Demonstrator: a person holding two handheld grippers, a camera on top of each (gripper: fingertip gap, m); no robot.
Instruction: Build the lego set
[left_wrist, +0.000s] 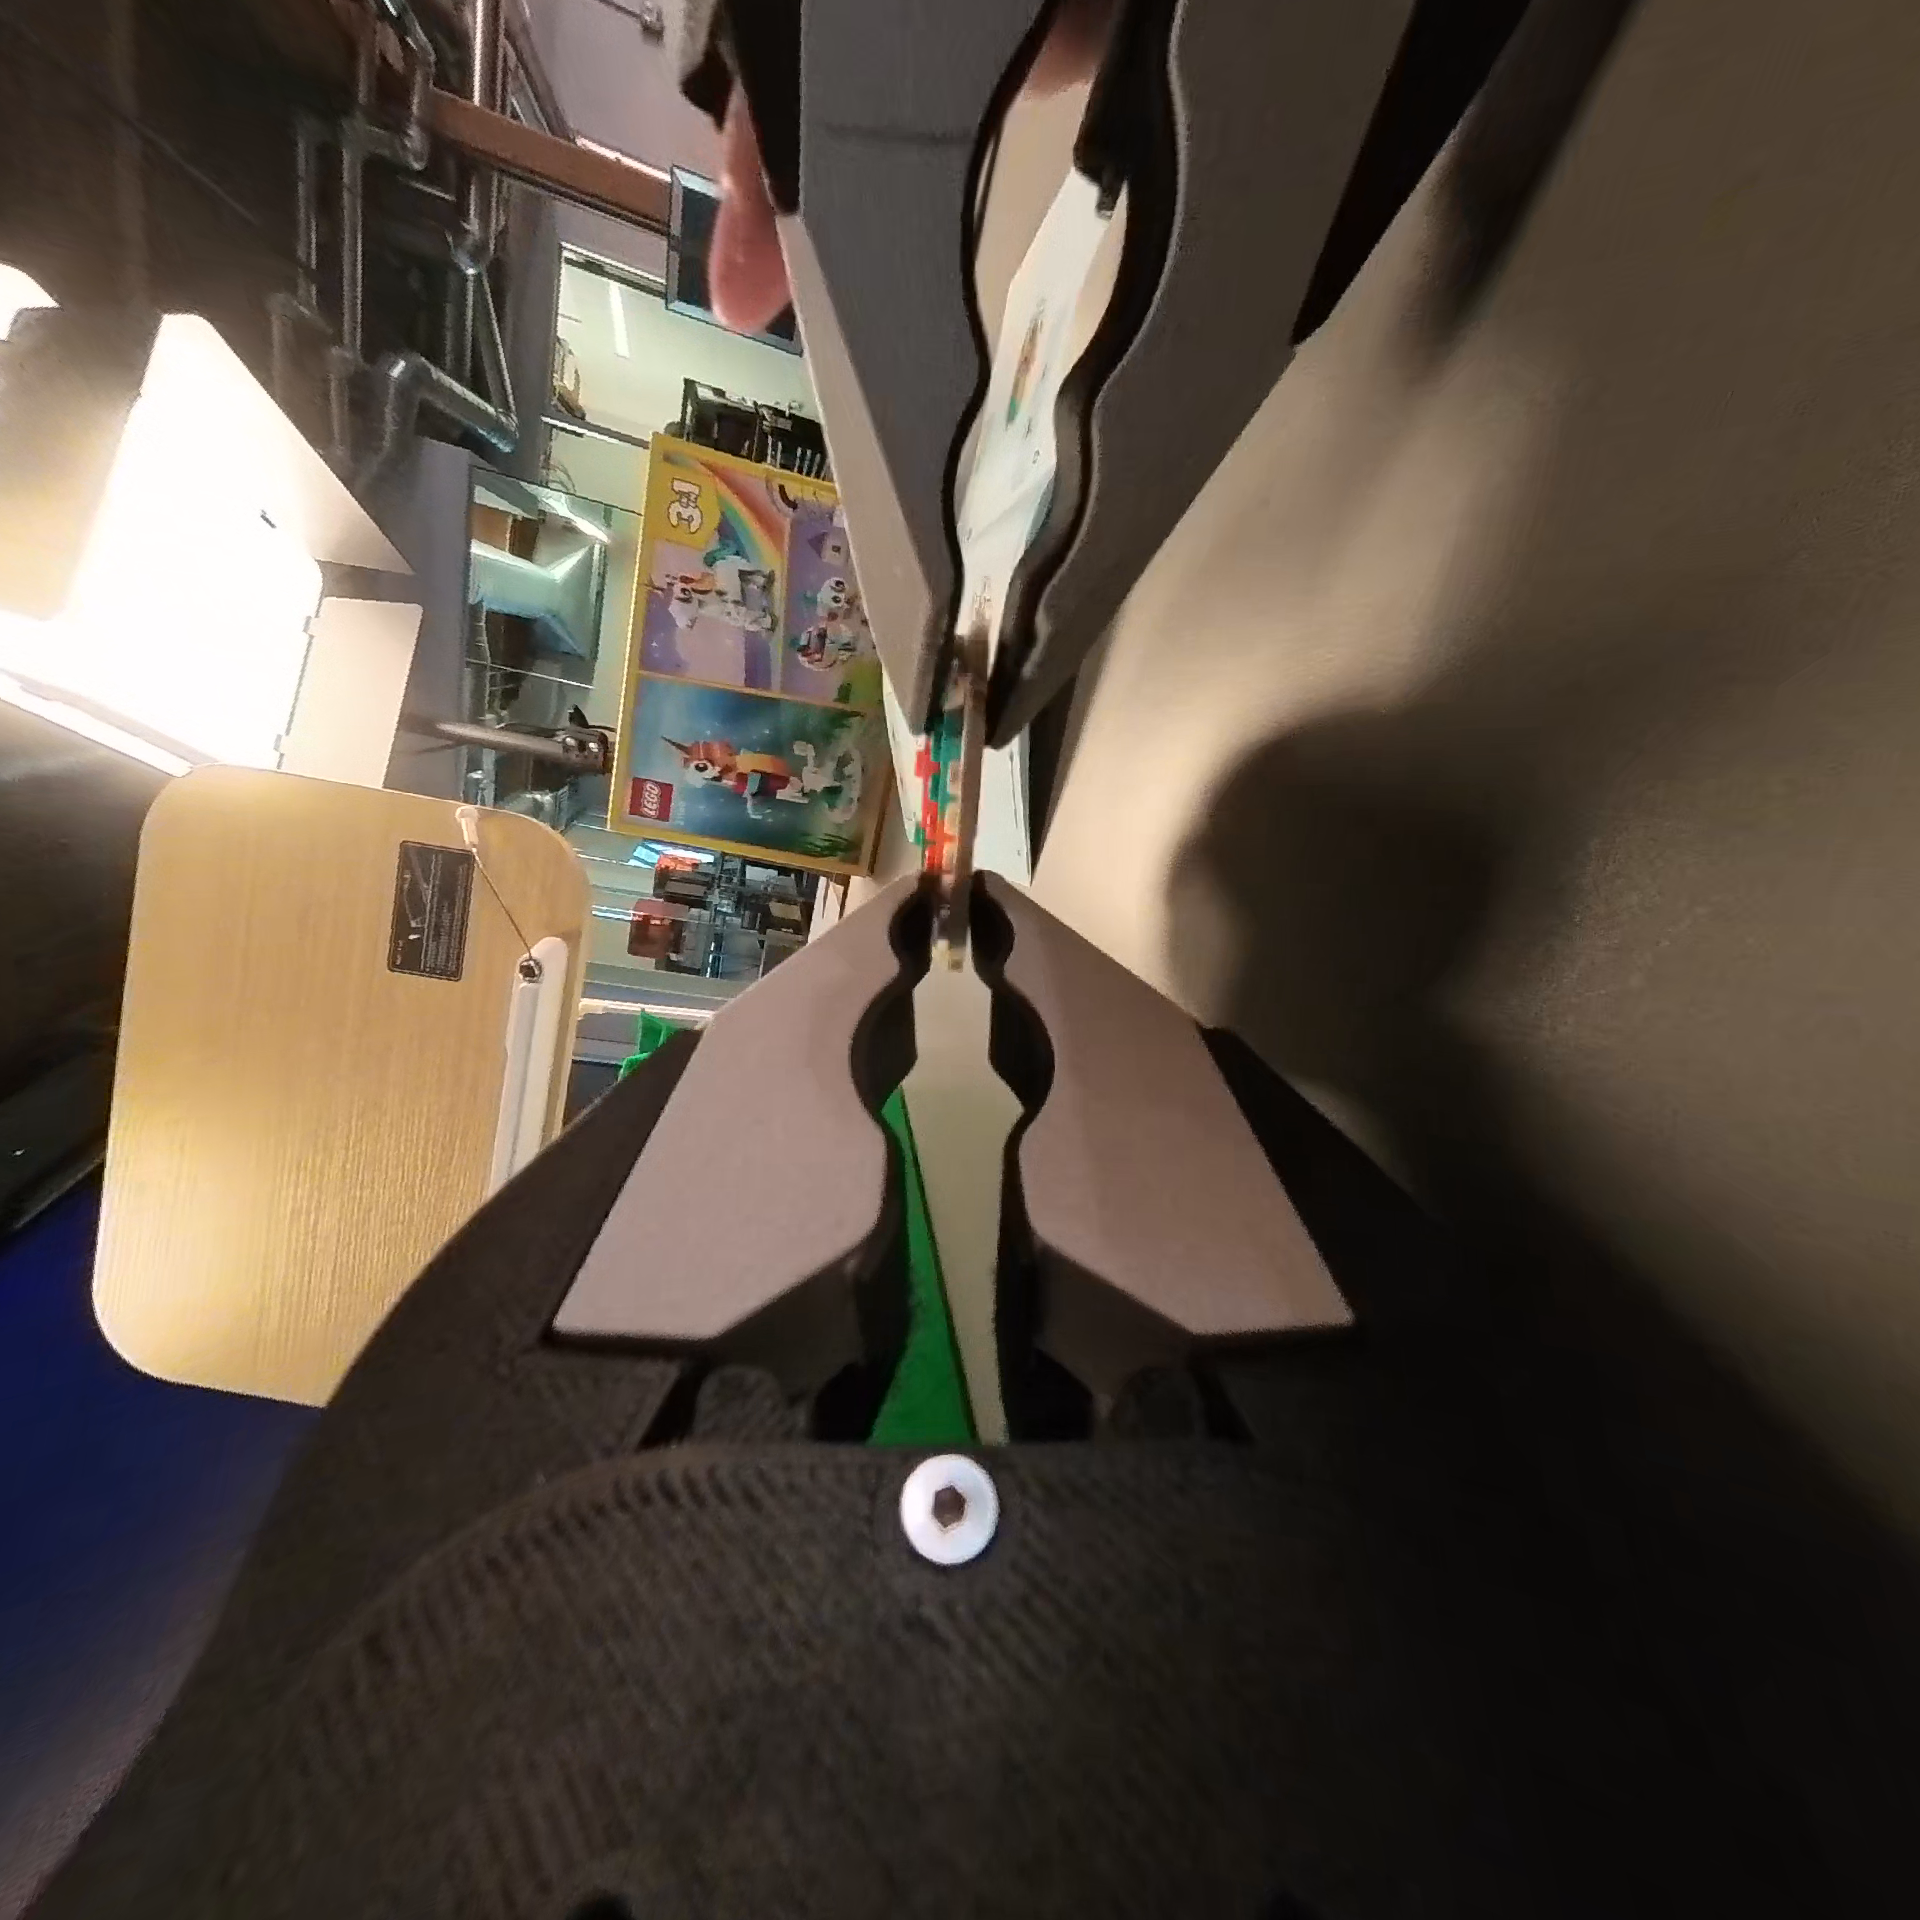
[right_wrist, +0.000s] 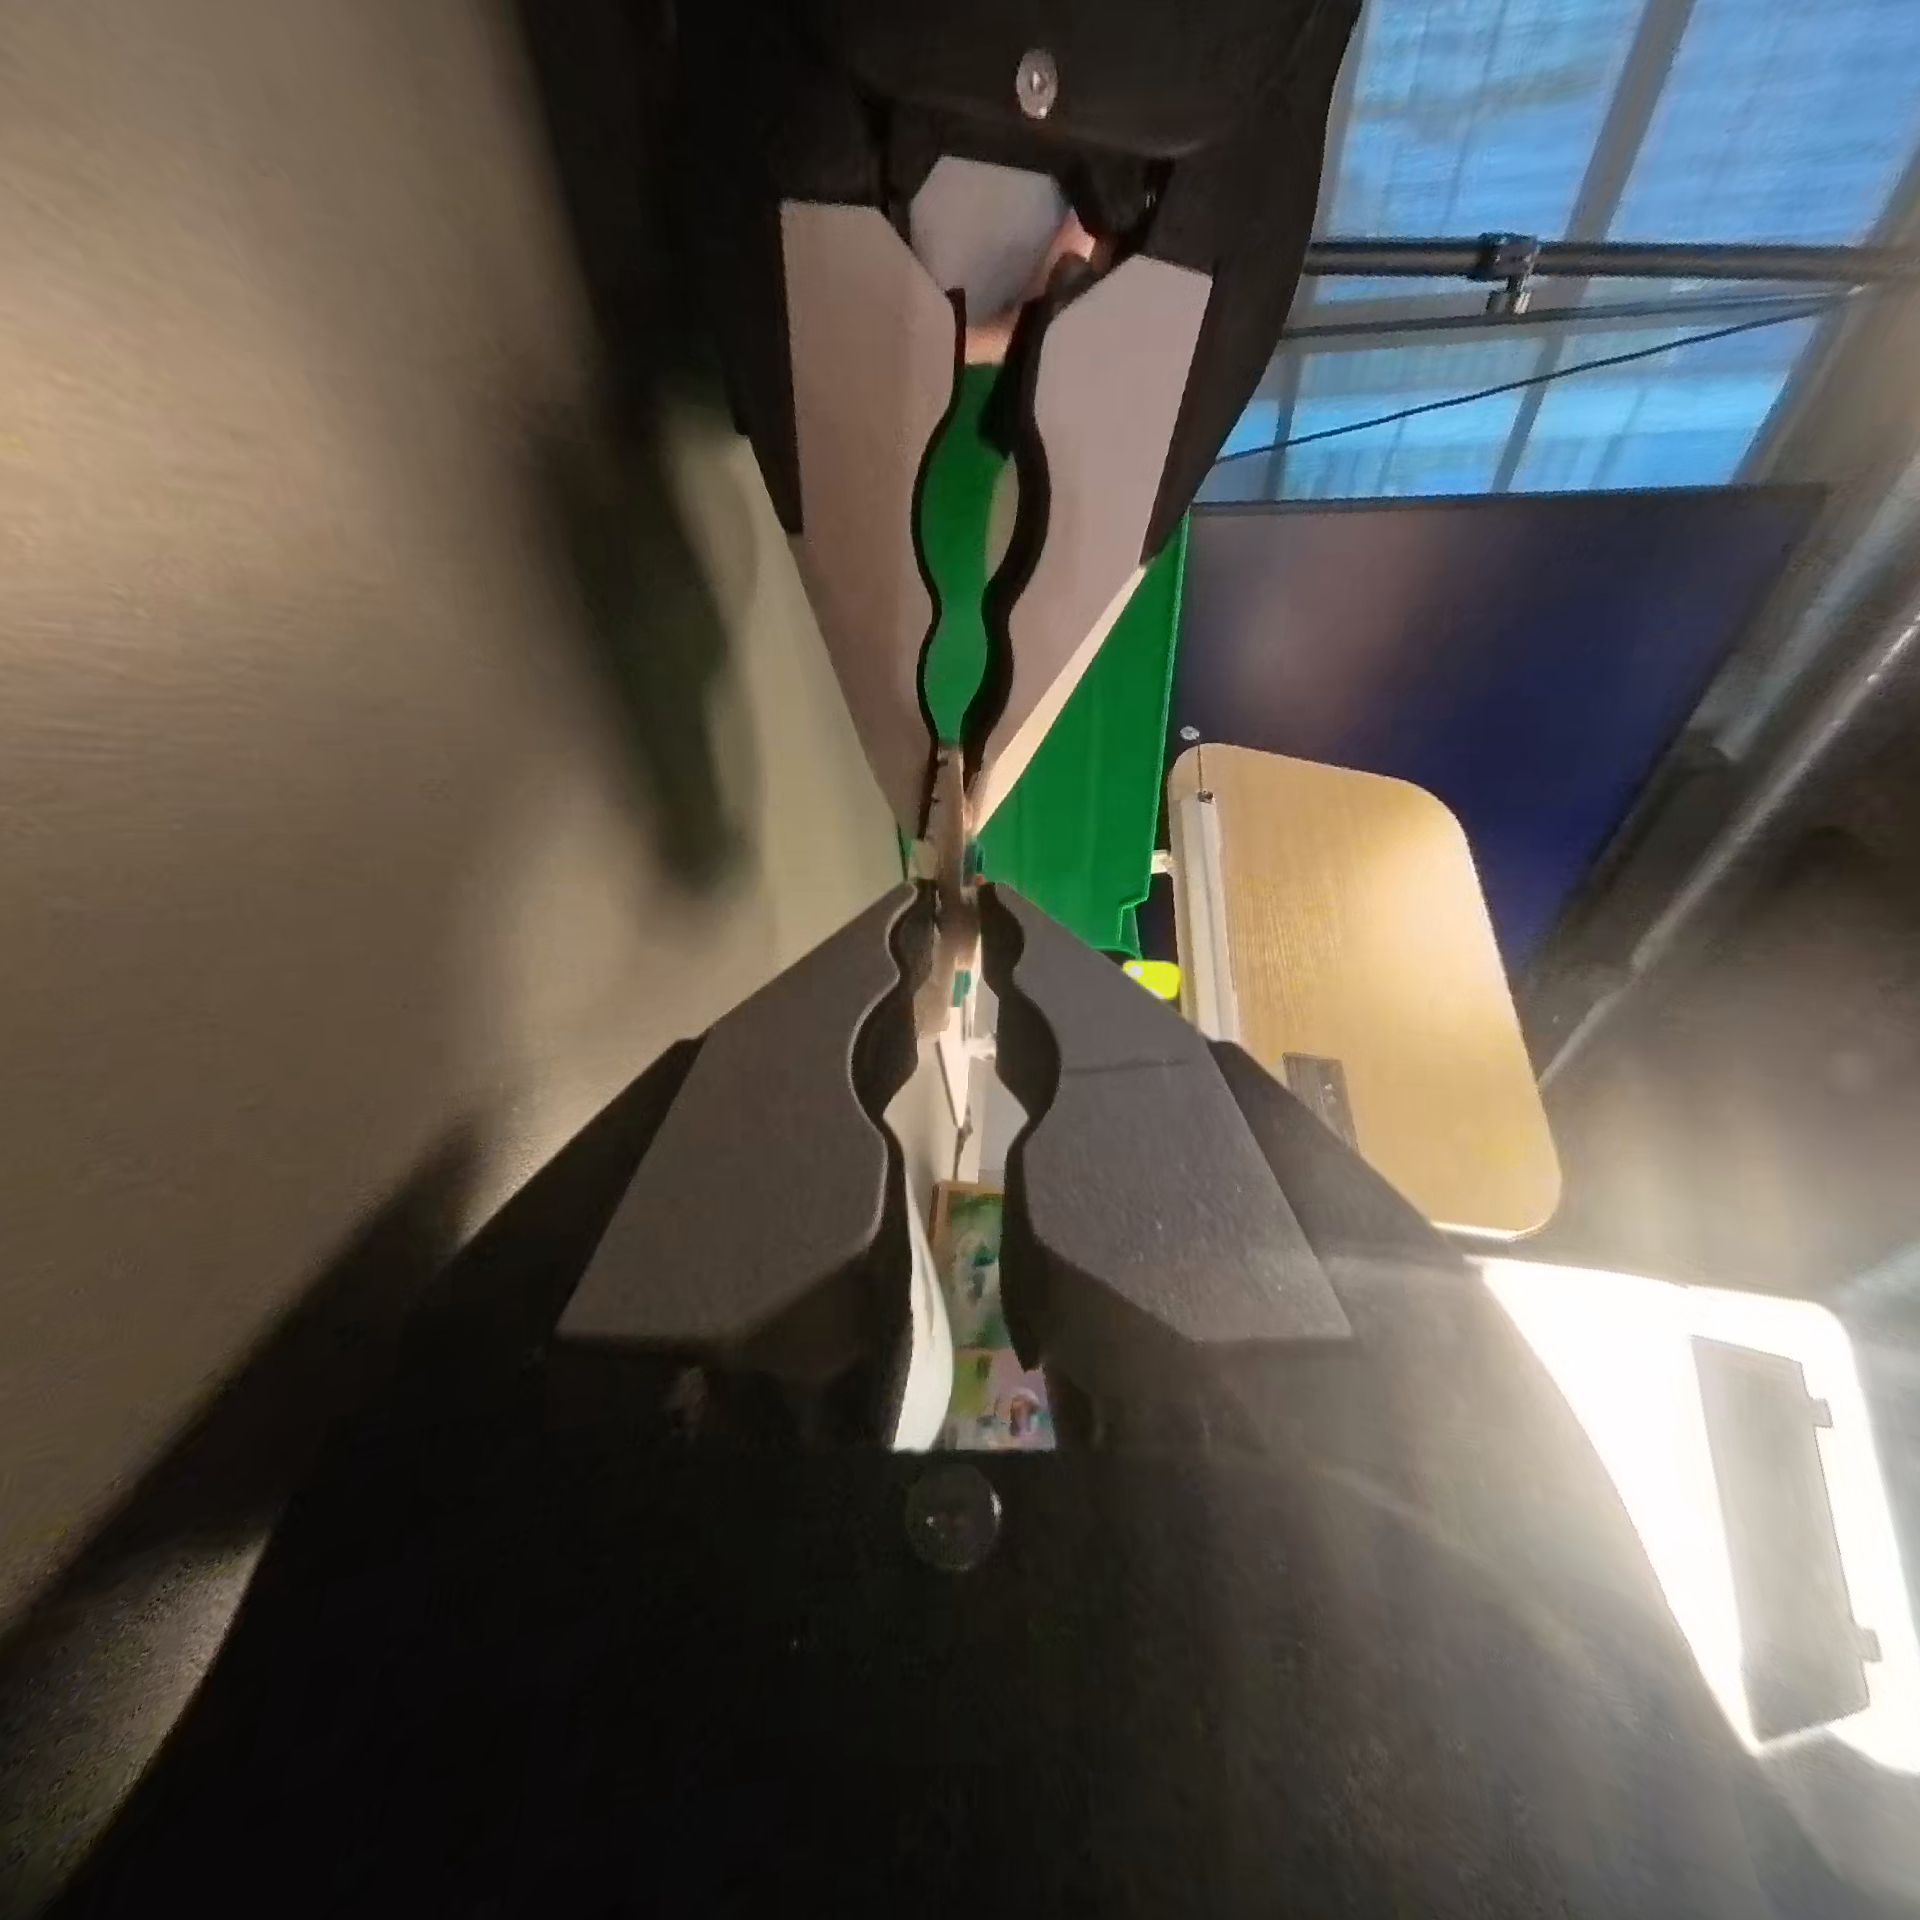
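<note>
Behind the pale table (left_wrist: 1558, 520) stood one lego box (left_wrist: 748, 655). Two grippers, left gripper (left_wrist: 951, 914) and right gripper (right_wrist: 945, 904), each pinched opposite ends of one thin tan lego piece (left_wrist: 968, 790), held off the table.

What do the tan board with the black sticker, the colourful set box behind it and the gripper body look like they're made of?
Tan board: wood or a wood-look laminate, matte, with fine straight grain lines and rounded corners.
Set box: probably printed cardboard, slightly glossy, with flat panels and sharp edges.
Left hand-held gripper body: likely 3D-printed black plastic, going by its fine ridged layer lines; its fingers look smooth, matte grey.
</note>
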